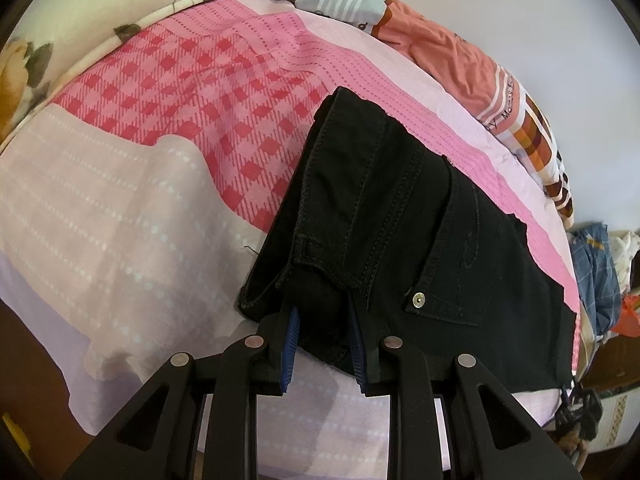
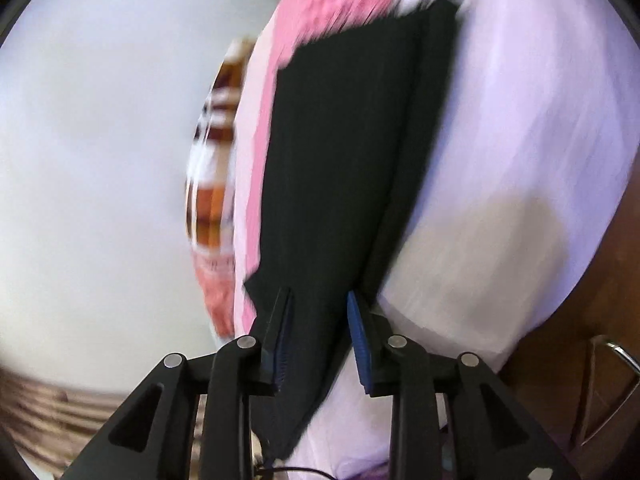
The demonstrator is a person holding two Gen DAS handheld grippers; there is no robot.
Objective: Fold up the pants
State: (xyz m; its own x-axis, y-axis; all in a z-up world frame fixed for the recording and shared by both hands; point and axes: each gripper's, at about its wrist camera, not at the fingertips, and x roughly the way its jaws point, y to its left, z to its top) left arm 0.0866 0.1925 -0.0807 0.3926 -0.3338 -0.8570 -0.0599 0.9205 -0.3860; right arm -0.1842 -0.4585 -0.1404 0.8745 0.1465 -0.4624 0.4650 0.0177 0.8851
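1. Pink-and-lilac cotton bedsheet (image 1: 120, 208) covering the whole work surface; soft, yielding underlay, likely to wrinkle if the garment is dragged across it.
2. Black denim pants (image 1: 400, 216), already doubled into a compact stack, lying on the sheet from the 12 o'clock region down to 6 o'clock in the left wrist view. Judged moderately heavy, thick and fairly stiff for cloth, not slippery, not fragile; seams and waistband bulkier than the panels.
3. Same pants (image 2: 344, 152) in the right wrist view, running from 1 o'clock down to 6 o'clock; heavy motion blur, layers hard to separate.
4. Recommended holds, as a judgement: the stitched waistband edge and the thick folded edges, where all layers can be pinched together and are less likely to slide apart.
5. Left gripper (image 1: 326, 344) at 6 o'clock of its view, the rolled waistband end of the denim sitting between the two blue pads (image 1: 292, 344). Jaws parted roughly to the thickness of the bundle and apparently pressing it: grasping the pants.
6. Right gripper (image 2: 318, 340) at 6 o'clock of its view, a narrow corner of the stack passing between the fingers. Cloth against the left-hand pad; contact at the other pad lost in blur, so grasped or merely straddled: cannot tell.
7. Brass rivet (image 1: 419, 300) at the pocket corner, just at 1 o'clock of the left gripper; hard point, best kept clear of the pads.
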